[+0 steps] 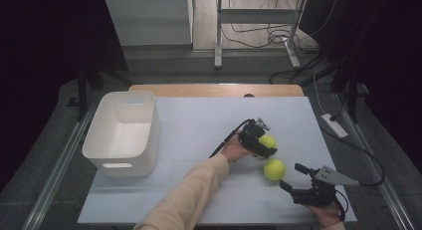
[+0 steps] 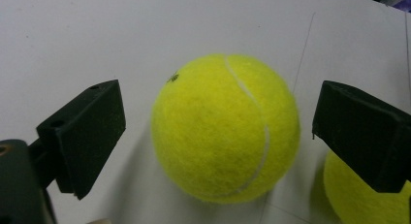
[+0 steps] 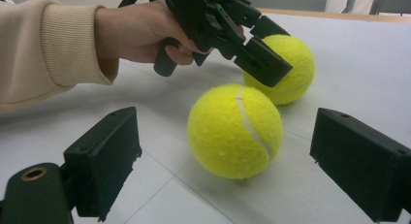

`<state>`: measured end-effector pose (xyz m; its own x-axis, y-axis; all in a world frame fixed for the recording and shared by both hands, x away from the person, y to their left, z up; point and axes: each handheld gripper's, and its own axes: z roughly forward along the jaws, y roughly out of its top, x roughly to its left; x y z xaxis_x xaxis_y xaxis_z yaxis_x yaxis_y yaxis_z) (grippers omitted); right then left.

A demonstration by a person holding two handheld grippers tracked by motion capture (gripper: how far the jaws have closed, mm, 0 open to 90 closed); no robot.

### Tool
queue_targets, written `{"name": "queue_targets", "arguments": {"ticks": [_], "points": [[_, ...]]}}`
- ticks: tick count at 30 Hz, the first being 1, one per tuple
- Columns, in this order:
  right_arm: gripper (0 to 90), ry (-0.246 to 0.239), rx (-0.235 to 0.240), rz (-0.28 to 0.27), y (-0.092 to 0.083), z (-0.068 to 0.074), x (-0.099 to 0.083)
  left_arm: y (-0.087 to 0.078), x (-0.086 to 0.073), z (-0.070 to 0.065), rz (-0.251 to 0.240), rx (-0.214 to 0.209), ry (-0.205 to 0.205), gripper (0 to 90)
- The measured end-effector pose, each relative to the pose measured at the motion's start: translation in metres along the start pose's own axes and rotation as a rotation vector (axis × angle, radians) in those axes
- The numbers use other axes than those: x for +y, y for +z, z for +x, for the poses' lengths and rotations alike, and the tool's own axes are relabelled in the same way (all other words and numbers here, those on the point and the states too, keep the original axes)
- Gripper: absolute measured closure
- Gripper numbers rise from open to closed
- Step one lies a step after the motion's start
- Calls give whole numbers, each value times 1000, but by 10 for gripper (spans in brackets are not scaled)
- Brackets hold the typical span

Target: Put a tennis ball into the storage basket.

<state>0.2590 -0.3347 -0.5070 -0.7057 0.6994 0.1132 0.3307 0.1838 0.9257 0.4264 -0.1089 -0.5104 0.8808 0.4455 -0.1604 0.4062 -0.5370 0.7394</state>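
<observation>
Second tennis ball [image 2: 361,195] cut off at frame corner behind a jaw, far ball [image 3: 286,66] partly hidden by jaws

Your two tennis balls [image 3: 234,131] [image 3: 291,64] are fuzzy yellow felt. Gripper jaws are matt black plastic. The bin [image 1: 102,140], well left of the balls, is smooth white plastic. The table [image 1: 199,120] under them is matt white, with a wood edge at the back.
</observation>
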Motion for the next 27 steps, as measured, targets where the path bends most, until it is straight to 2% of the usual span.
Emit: {"name": "queue_targets", "arguments": {"ticks": [4,8,14,27], "points": [[104,-1,0,1,0,0,0,4,-2,2,27,-8,-4,102],[104,1,-1,2,0,0,0,5,-3,1,34,-29,-2,250],[104,1,-2,2,0,0,0,1,-2,1,47,-13,12,265],[104,-1,-7,3,-1,-1,-1,-19,-1,0,0,-10,14,267]]}}
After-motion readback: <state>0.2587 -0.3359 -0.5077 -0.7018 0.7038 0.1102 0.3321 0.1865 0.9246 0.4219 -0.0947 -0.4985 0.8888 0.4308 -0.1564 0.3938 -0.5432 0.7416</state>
